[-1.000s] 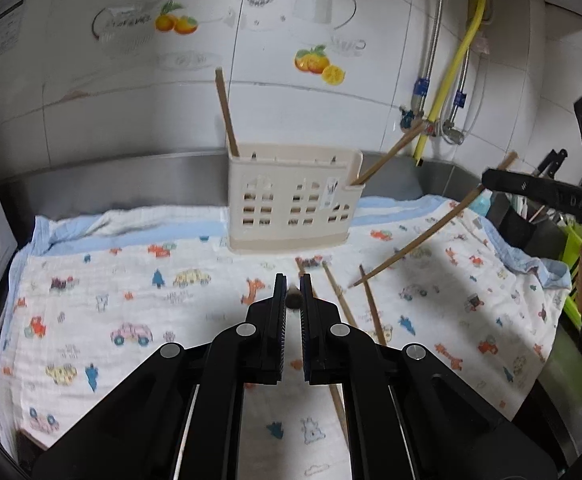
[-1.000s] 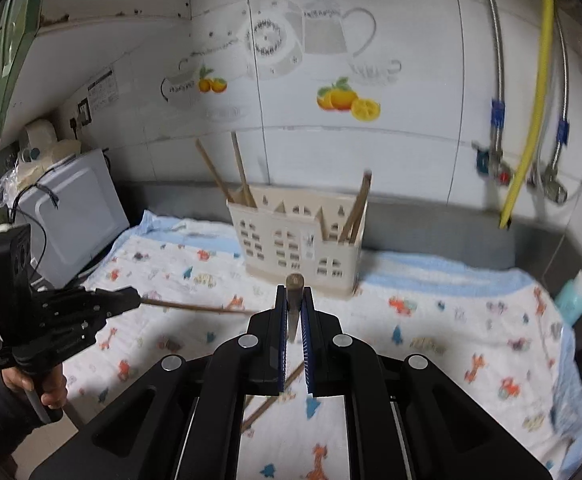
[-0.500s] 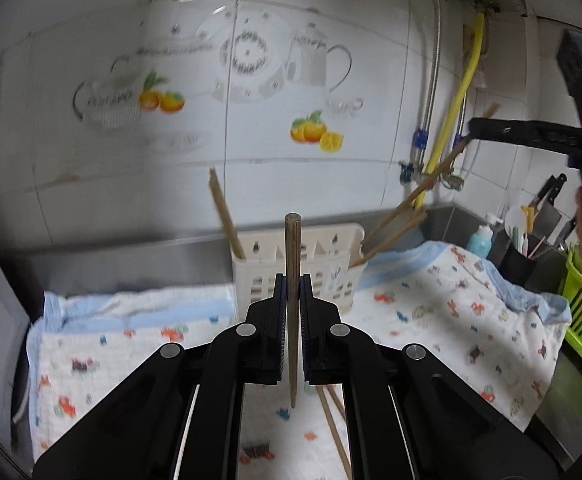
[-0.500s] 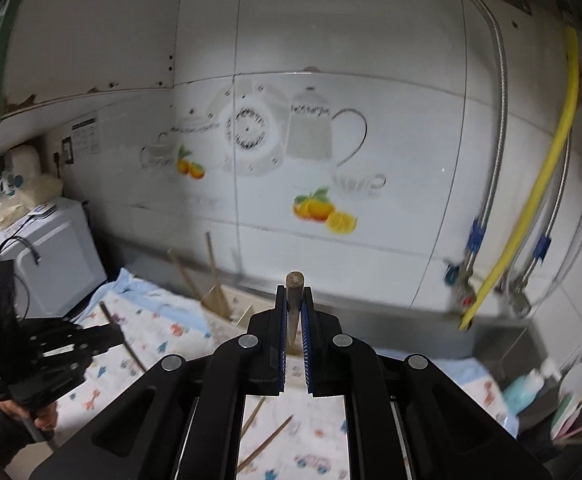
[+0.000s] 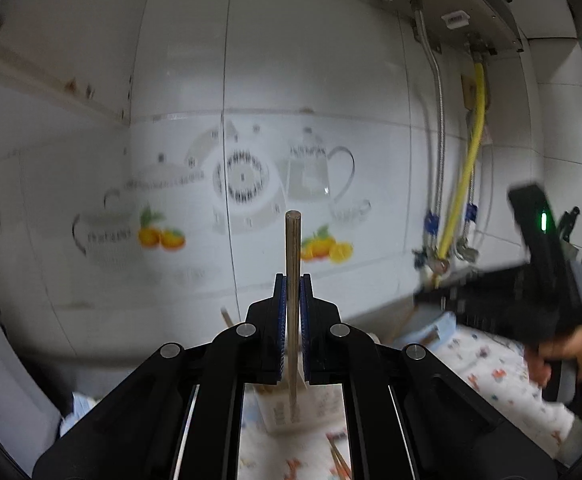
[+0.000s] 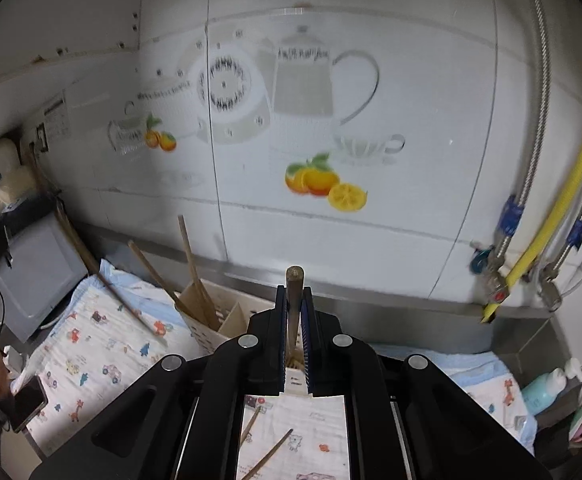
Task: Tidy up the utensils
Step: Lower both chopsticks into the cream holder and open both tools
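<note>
The left gripper [image 5: 292, 280] is clamped tight on a wooden chopstick [image 5: 293, 264], which stands upright between the blue pads and rises well above the fingertips; its lower end reaches down in front of the cream utensil holder [image 5: 283, 416], which sits below and just beyond the jaws on the printed cloth [image 5: 487, 364]; the holder is blurred there, so whether the stick's tip touches it cannot be told. To the right of this claw the right gripper [image 5: 423, 296] appears side-on, smeared by motion, held in a hand [image 5: 571, 356].

The right gripper [image 6: 293, 292] is likewise closed on a darker chopstick [image 6: 293, 280], whose round end pokes just above the fingertips; directly below and a little to the left of its jaws lies the holder [image 6: 211, 332], with two chopsticks [image 6: 195, 268] leaning out of its left compartment toward the tiled wall [image 6: 371, 240]. Further left, another chopstick [image 6: 91, 264] slants over the cloth [image 6: 91, 352]. Beneath the claw, between its arms, two loose chopsticks [image 6: 271, 456] lie on the cloth.
</note>
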Action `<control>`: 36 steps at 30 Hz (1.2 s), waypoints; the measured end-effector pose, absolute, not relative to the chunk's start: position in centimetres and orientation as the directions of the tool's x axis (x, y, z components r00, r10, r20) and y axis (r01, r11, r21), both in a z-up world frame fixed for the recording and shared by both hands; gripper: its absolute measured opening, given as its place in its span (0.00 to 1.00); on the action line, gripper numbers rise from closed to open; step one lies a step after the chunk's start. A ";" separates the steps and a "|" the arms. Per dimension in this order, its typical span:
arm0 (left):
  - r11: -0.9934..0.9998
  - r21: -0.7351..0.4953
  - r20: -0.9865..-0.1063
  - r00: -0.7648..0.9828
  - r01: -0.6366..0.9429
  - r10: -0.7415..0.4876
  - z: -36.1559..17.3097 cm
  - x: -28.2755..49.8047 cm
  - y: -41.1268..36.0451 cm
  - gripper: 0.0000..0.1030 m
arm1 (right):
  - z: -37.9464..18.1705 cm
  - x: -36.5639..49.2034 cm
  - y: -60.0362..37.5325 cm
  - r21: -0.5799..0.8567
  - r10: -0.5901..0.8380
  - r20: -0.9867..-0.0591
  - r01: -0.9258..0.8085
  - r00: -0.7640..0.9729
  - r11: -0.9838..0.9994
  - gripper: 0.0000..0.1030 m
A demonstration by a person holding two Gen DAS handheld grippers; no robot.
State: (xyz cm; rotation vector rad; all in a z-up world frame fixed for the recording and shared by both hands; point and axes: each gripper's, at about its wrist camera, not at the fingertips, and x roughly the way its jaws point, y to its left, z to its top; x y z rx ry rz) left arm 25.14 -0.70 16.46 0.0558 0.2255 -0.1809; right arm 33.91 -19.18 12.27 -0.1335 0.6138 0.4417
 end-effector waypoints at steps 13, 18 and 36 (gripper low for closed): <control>0.990 -0.071 -0.209 0.969 0.122 -0.134 15.2 31.6 1.1 0.05 | 9.7 35.2 -18.1 -0.028 0.334 -0.611 -0.441 0.718 0.897 0.06; 0.990 -0.092 -0.243 0.962 0.104 -0.123 13.0 33.0 1.6 0.05 | 9.5 35.2 -18.1 -0.033 0.334 -0.608 -0.443 0.721 0.896 0.07; 0.990 -0.107 -0.350 0.928 0.093 -0.125 9.9 34.8 2.0 0.07 | 10.6 30.4 -19.5 -0.073 0.321 -0.545 -0.425 0.775 0.902 0.18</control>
